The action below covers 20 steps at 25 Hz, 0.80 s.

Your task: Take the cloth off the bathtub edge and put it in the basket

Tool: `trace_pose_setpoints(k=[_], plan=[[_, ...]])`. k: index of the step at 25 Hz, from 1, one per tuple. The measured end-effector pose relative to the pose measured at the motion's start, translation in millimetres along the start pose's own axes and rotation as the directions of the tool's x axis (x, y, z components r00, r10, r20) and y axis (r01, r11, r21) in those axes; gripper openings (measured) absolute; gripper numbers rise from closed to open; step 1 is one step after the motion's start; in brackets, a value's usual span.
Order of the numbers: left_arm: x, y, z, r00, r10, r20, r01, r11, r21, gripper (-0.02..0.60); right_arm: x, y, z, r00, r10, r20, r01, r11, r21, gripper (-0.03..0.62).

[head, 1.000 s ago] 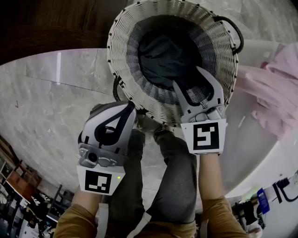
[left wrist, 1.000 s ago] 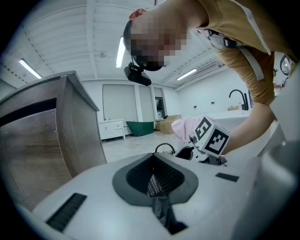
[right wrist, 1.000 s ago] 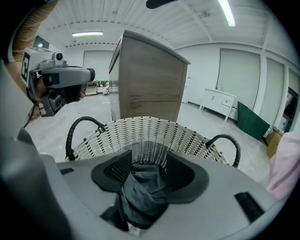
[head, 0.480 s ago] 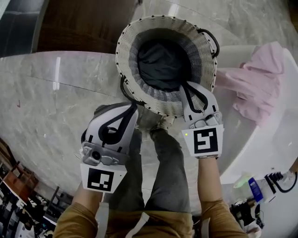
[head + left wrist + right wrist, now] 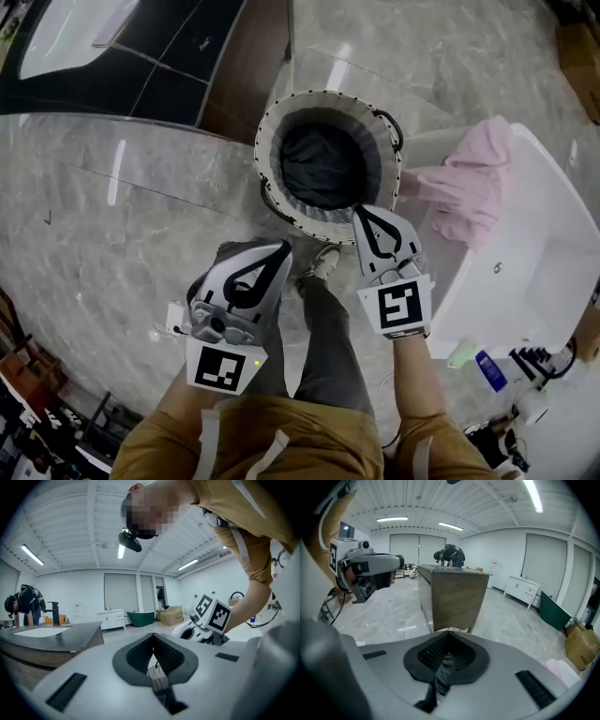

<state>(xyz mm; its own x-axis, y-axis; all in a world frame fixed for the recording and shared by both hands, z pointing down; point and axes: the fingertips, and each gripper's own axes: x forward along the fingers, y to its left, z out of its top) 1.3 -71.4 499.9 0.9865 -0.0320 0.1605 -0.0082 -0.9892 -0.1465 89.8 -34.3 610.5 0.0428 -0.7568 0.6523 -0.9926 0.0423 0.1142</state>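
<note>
A white wicker basket [image 5: 272, 141] stands on the marble floor with a dark cloth [image 5: 323, 164] lying inside it. A pink cloth [image 5: 469, 183] hangs over the near edge of the white bathtub [image 5: 548, 253], to the right of the basket. My right gripper [image 5: 357, 212] is shut and empty, its tips at the basket's near rim. My left gripper [image 5: 284, 247] is shut too, holds nothing, and sits lower left of the basket above the person's legs. In the left gripper view, my left gripper [image 5: 153, 637] points into the room. In the right gripper view, my right gripper [image 5: 449, 632] faces a wooden cabinet.
A wooden cabinet [image 5: 246, 80] stands behind the basket. The person's legs and a shoe [image 5: 324, 262] are on the floor between the grippers. Bottles [image 5: 487, 368] and cables lie at the bathtub's near end. Another person [image 5: 450, 555] bends over the cabinet top.
My right gripper went from open over the basket to shut and drew back to the near rim. The head view rose, so the basket and bathtub look smaller.
</note>
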Motion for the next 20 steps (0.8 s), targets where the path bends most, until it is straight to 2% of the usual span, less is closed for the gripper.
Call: trace_pose_setpoints(k=[7, 12, 20], plan=[[-21.8, 16.8, 64.0, 0.999, 0.006, 0.032, -0.007, 1.0, 0.014, 0.006, -43.8, 22.3, 68.4, 0.999, 0.021, 0.039, -0.021, 1.0, 0.009, 0.006], [-39.4, 36.4, 106.9, 0.998, 0.02, 0.059, -0.023, 0.999, 0.039, 0.006, -82.4, 16.0, 120.9, 0.995, -0.029, 0.092, 0.024, 0.998, 0.06, 0.006], [-63.5, 49.1, 161.8, 0.997, 0.009, 0.083, -0.015, 0.997, 0.08, 0.006, -159.3, 15.6, 196.9, 0.985, -0.068, 0.157, 0.07, 0.998, -0.006, 0.006]])
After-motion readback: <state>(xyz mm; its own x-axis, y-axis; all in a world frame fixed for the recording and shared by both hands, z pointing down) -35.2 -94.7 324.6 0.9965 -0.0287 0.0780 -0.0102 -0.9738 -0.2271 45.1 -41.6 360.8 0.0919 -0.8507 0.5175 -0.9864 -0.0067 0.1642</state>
